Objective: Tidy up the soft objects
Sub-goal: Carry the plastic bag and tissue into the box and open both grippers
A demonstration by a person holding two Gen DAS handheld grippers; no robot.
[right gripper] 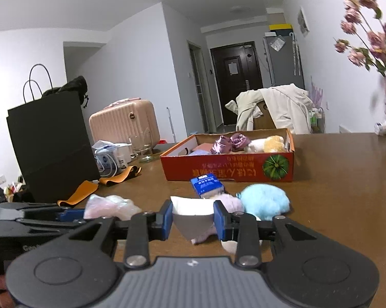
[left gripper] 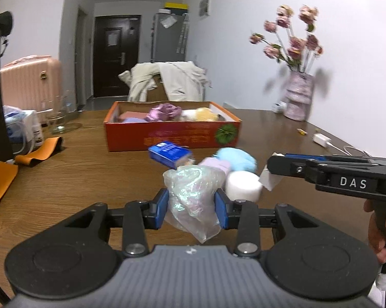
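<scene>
My left gripper [left gripper: 192, 209] is shut on an iridescent plastic bag [left gripper: 193, 195] and holds it above the table; the bag also shows in the right wrist view [right gripper: 110, 206]. My right gripper [right gripper: 193, 218] is shut on a white tissue piece [right gripper: 193, 215]; it shows in the left wrist view [left gripper: 271, 177] too. On the table lie a blue fluffy ball [left gripper: 237, 157] [right gripper: 264, 200], a lilac soft piece [left gripper: 216, 164], a white foam roll [left gripper: 241, 186] and a blue tissue pack [left gripper: 169, 154] [right gripper: 205, 183]. An orange box [left gripper: 172, 134] [right gripper: 228, 170] behind them holds several soft items.
A black paper bag [right gripper: 51, 148] stands at the left, with orange straps [left gripper: 38, 154], a glass jug [left gripper: 58, 116] and a packet pile nearby. A vase of flowers [left gripper: 298, 95] and a white charger [left gripper: 321, 138] are at the right. A chair with clothes [left gripper: 172, 80] stands behind the table.
</scene>
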